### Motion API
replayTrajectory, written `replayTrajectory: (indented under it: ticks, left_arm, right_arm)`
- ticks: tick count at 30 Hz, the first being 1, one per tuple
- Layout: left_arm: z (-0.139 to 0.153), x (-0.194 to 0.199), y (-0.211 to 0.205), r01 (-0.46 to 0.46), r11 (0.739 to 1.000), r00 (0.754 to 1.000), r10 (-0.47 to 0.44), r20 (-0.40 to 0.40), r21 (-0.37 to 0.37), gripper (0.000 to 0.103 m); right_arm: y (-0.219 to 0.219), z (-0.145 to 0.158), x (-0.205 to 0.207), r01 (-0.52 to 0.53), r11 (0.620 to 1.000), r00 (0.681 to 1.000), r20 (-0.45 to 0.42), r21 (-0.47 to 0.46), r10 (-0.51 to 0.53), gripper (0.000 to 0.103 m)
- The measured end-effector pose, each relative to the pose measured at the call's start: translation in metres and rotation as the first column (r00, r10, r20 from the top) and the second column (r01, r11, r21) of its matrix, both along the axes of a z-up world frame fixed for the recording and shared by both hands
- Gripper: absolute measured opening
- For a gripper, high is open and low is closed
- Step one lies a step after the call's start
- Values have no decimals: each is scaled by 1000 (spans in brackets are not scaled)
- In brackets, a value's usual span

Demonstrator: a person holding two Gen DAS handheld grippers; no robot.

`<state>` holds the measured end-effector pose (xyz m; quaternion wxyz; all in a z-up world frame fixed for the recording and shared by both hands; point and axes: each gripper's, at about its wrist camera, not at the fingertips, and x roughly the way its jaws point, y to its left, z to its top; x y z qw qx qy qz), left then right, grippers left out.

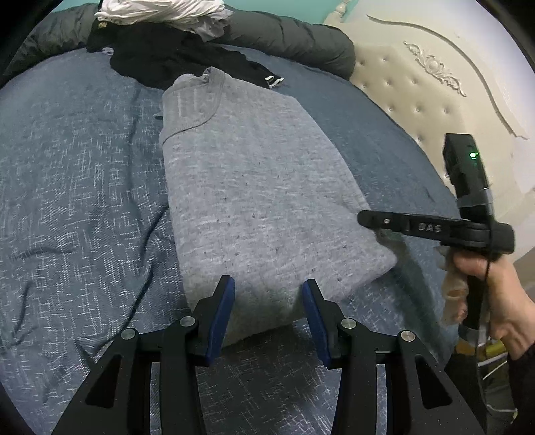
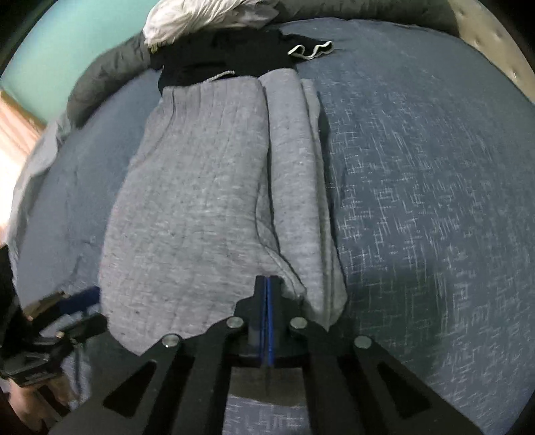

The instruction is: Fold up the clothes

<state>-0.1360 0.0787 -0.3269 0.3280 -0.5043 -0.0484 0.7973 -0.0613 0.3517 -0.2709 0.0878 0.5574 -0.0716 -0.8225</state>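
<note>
In the left wrist view, the left gripper [image 1: 267, 291] stands with its blue-padded jaws apart, nothing pinched between them. The near hem of a folded grey sweater [image 1: 254, 187] lies in the gap between the fingertips and stretches straight ahead of them across the blue bedspread [image 1: 73, 187]; whether the pads touch the cloth cannot be told. The sweater's neckline is at its far end. Beyond that sits a pile of dark clothes [image 1: 174, 57] with a white garment [image 1: 160, 11] on top, and a dark quilted cover [image 1: 294, 40] runs along the far edge of the bed. To the right of the left gripper, a person's hand [image 1: 495, 294] holds the right gripper [image 1: 367, 221], seen side-on — its black fingers reach over the sweater's near right corner. A cream tufted headboard [image 1: 418, 90] rises behind it.

In the right wrist view, the right gripper [image 2: 267, 284] has its jaws fully closed, blue pads pressed together with no cloth seen between them. The grey sweater [image 2: 194, 200] lies just ahead of and to the left of the tips, with a folded sleeve layer running straight forward — its near hem drapes beside the fingers. The bedspread [image 2: 418, 200] fills the right side. The dark clothes [image 2: 227, 57] and white garment [image 2: 200, 16] lie far ahead.
</note>
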Motion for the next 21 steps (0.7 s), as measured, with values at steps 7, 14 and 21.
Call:
replayTrajectory:
  ticks: [7,14,21]
  left_arm:
    - [-1,-8,-4,11,999,999,-12,39,47,45]
    - [18,-26,-16,-64,995,997,60,51,82,47]
    - [6,-51,-22,-144,986,984,134,120,81,47]
  right_arm:
    - [10,-18,-5,-5,999,1000,-1,-35,5,0]
    - [25,-11,-6,-48,995,999,-21,-92,46,0]
    - [15,30,-11,-121,986,985,-138,-112,105,0]
